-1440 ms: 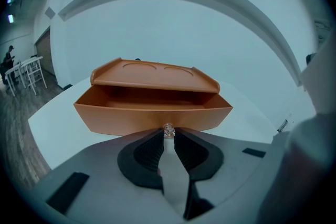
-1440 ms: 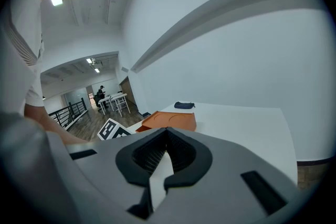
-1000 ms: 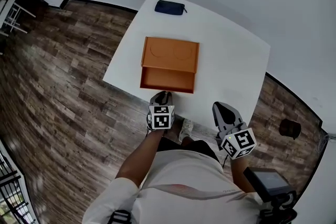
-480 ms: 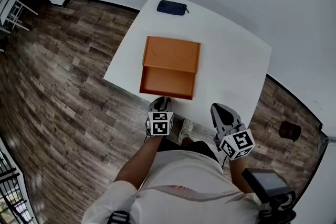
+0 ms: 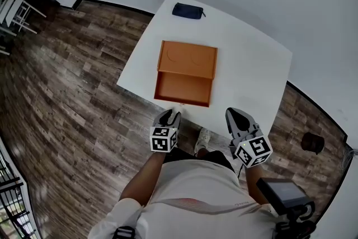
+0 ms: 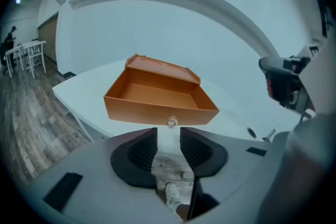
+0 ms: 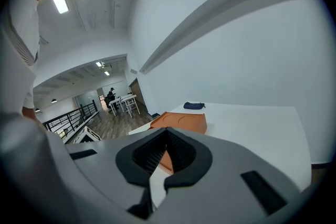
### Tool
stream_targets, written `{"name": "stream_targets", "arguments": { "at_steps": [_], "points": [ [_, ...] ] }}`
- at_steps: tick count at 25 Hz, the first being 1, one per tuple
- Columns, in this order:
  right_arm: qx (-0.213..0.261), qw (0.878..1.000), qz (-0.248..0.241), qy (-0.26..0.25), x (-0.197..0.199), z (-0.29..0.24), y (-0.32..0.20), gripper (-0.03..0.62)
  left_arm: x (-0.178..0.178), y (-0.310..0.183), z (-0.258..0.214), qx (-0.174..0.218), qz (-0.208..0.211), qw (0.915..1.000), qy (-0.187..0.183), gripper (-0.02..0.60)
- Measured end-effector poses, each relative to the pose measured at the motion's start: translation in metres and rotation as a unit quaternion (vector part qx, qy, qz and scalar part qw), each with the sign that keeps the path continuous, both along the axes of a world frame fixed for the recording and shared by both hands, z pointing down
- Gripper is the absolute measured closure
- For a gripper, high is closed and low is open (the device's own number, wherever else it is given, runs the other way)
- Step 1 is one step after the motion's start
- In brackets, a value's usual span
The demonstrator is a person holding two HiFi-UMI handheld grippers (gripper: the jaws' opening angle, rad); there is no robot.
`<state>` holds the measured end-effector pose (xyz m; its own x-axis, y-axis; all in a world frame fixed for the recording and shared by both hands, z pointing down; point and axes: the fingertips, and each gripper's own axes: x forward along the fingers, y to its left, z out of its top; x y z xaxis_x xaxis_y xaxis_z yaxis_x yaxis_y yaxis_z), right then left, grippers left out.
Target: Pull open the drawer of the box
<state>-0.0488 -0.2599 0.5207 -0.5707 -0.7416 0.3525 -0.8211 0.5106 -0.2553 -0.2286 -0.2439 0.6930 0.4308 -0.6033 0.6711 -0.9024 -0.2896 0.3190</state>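
Note:
An orange box [image 5: 187,59] sits on the white table [image 5: 251,64], and its drawer [image 5: 183,89] stands pulled out toward me, empty inside. In the left gripper view the drawer [image 6: 157,97] shows a small clear knob [image 6: 172,122] on its front. My left gripper [image 5: 170,115] hangs just off the table's near edge; its jaws [image 6: 168,134] are opening, the knob sits just beyond the tips, and nothing is between the pads. My right gripper [image 5: 235,116] is shut and empty, to the right of the drawer, over the table's near edge. Past its jaws [image 7: 167,135] the box [image 7: 181,121] shows.
A dark blue pouch [image 5: 188,10] lies at the table's far edge. Wood floor surrounds the table, a white wall stands behind it. My shoes [image 5: 201,140] are under the near edge. A black device [image 5: 285,196] sits at my right side.
The left gripper let go of the drawer's front and drew back toward me, leaving a gap to the drawer. The right gripper barely moved.

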Motion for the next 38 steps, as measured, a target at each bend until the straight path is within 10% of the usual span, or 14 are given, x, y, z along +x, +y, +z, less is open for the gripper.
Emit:
{"name": "stream_targets", "arguments": {
  "at_steps": [5, 13, 23, 38],
  "points": [
    [0.019, 0.999, -0.015, -0.022, -0.019, -0.015, -0.016, 0.591, -0.030, -0.021, -0.078, 0.101, -0.005, 0.9948, 0.011, 0.531],
    [0.089, 0.994, -0.027, -0.056, -0.051, -0.082, -0.025, 0.591, -0.066, -0.047, -0.219, 0.272, -0.027, 0.9620, 0.011, 0.571],
    [0.174, 0.984, 0.008, -0.039, -0.036, -0.152, -0.037, 0.591, -0.074, -0.050, -0.321, 0.352, -0.013, 0.9360, 0.007, 0.571],
    [0.190, 0.981, 0.005, -0.036, -0.044, -0.166, -0.048, 0.591, -0.082, -0.066, -0.324, 0.347, -0.014, 0.9372, 0.034, 0.571]
  ]
}}
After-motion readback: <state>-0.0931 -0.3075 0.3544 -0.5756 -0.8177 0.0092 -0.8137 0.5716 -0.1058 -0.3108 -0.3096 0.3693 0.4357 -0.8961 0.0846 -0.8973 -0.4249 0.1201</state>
